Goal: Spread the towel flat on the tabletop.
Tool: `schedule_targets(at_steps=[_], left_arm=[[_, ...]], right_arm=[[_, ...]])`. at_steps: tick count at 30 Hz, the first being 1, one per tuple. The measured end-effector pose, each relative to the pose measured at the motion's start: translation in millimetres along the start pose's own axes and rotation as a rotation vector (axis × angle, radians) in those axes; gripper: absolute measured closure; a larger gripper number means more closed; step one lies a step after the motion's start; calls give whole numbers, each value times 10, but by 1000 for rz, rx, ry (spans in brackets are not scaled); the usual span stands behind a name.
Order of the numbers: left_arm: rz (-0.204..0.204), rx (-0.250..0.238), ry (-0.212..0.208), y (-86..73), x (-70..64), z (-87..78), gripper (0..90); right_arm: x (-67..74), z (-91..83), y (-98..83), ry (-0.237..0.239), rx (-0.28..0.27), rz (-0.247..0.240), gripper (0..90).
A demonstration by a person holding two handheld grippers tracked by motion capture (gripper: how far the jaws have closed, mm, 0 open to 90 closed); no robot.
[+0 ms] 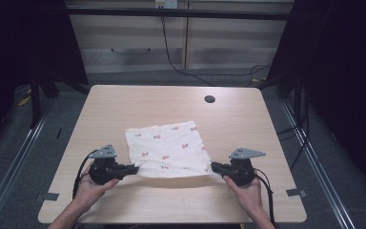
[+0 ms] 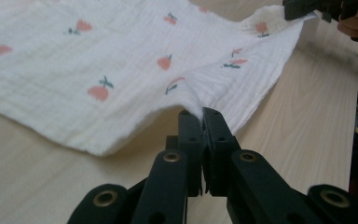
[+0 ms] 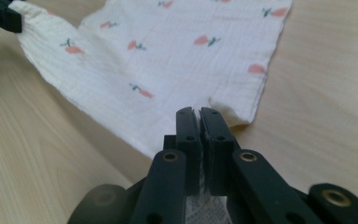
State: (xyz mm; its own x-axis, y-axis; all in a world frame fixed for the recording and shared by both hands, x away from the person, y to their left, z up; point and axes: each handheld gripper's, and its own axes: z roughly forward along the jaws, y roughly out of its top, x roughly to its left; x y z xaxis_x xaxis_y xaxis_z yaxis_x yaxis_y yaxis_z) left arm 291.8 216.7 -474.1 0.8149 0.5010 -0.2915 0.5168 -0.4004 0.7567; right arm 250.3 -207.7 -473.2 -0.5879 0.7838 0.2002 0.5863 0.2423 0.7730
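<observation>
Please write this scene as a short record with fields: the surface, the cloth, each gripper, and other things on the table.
surface: light wooden table
cloth: white cloth with small red prints, lying mostly flat, its near edge lifted
left gripper: shut on the near left corner of the cloth
right gripper: shut on the near right corner of the cloth
near edge: stretched between the two grippers
other: dark round hole in the table, beyond the cloth

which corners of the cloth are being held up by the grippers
The two near corners of the white muslin cloth with red carrot prints: left gripper and right gripper pinch them; the far corners lie flat.
</observation>
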Motion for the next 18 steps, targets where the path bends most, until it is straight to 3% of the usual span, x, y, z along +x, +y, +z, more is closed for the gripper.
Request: schedule_targets(at_steps=[2, 4, 8, 10, 18], left_arm=[[-12, 34, -6, -88, -11, 81, 871], [8, 82, 7, -123, -51, 150, 864], [4, 49, -16, -92, -84, 70, 844], [4, 47, -18, -94, -91, 47, 825], [-17, 45, 8, -116, -88, -3, 705]], right_arm=[[17, 3, -44, -11, 13, -7, 846], [21, -17, -60, -11, 14, -2, 843], [40, -41, -119, -18, 25, -7, 820], [51, -42, -139, -43, 33, -25, 789], [35, -60, -105, -47, 2, -15, 761]])
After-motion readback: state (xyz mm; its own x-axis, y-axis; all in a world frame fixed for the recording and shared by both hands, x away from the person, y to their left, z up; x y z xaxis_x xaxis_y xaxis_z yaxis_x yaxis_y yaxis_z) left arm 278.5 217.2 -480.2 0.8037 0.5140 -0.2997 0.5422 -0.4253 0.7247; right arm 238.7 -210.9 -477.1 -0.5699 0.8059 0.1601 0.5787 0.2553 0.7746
